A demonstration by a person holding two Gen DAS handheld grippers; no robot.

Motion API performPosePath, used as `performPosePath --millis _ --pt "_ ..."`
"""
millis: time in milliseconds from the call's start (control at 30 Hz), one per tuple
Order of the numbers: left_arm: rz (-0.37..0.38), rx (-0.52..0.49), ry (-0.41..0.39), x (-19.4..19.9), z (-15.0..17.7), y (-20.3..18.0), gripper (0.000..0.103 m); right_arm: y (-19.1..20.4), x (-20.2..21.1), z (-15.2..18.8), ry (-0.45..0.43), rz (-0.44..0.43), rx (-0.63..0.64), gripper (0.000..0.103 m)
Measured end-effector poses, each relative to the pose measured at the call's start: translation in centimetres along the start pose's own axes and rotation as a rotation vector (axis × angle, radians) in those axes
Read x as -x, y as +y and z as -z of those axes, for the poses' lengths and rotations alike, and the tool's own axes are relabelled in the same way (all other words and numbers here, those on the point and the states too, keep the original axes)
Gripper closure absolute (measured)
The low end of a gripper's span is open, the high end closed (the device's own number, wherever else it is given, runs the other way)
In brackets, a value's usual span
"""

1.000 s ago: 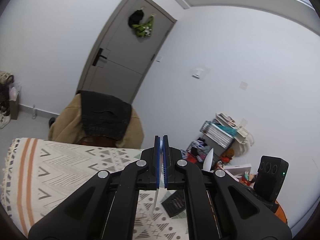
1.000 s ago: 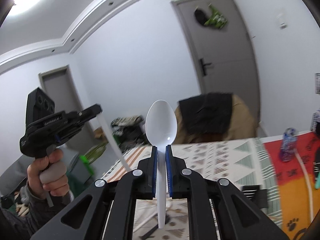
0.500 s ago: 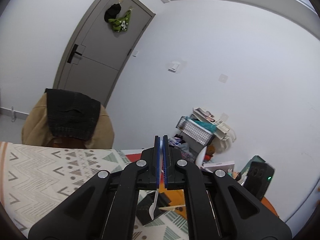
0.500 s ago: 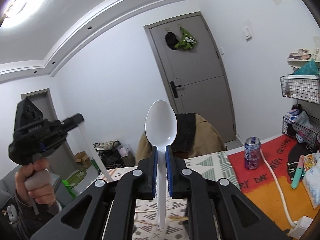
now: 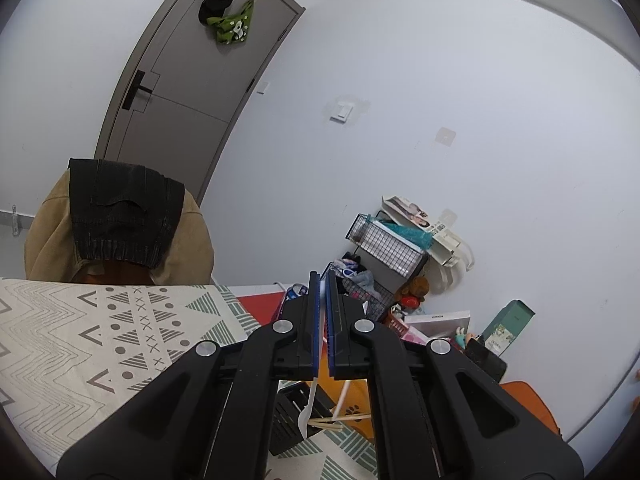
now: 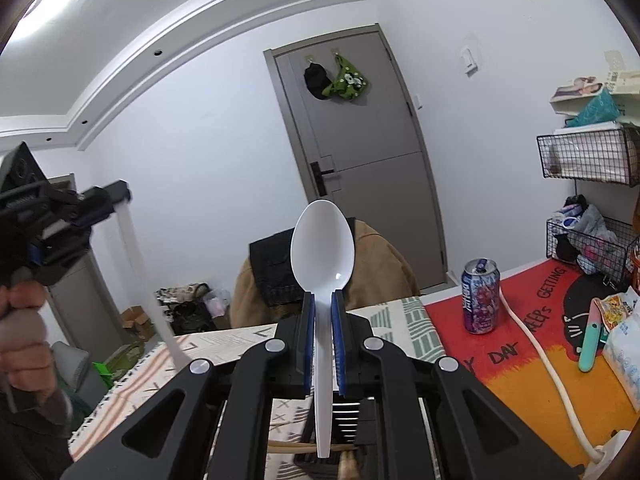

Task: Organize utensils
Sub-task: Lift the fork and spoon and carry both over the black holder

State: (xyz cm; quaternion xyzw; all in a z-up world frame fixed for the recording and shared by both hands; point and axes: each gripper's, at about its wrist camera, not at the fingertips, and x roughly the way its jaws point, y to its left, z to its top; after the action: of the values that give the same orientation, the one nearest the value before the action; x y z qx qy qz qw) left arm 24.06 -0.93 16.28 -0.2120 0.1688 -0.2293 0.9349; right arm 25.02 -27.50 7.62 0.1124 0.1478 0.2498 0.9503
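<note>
we see a glossy white plastic spoon [image 6: 322, 248], a shiny metal can [image 6: 480, 298], a matt woven cloth [image 5: 80, 344] on the counter, thin black wire baskets [image 6: 586, 156], and matt black plastic jaws.

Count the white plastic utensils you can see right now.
2: a spoon held upright in the right gripper, and a second utensil hanging below the left gripper. Others may be hidden behind the grippers.
</note>
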Motion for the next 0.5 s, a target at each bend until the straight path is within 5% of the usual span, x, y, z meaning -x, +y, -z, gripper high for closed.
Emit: performPosePath --millis 500 --pt "-0.026 0.005 -0.016 -1.2 0.3 0.0 0.099 0.2 -0.3 1.5 0.141 -0.023 0.026 0.093"
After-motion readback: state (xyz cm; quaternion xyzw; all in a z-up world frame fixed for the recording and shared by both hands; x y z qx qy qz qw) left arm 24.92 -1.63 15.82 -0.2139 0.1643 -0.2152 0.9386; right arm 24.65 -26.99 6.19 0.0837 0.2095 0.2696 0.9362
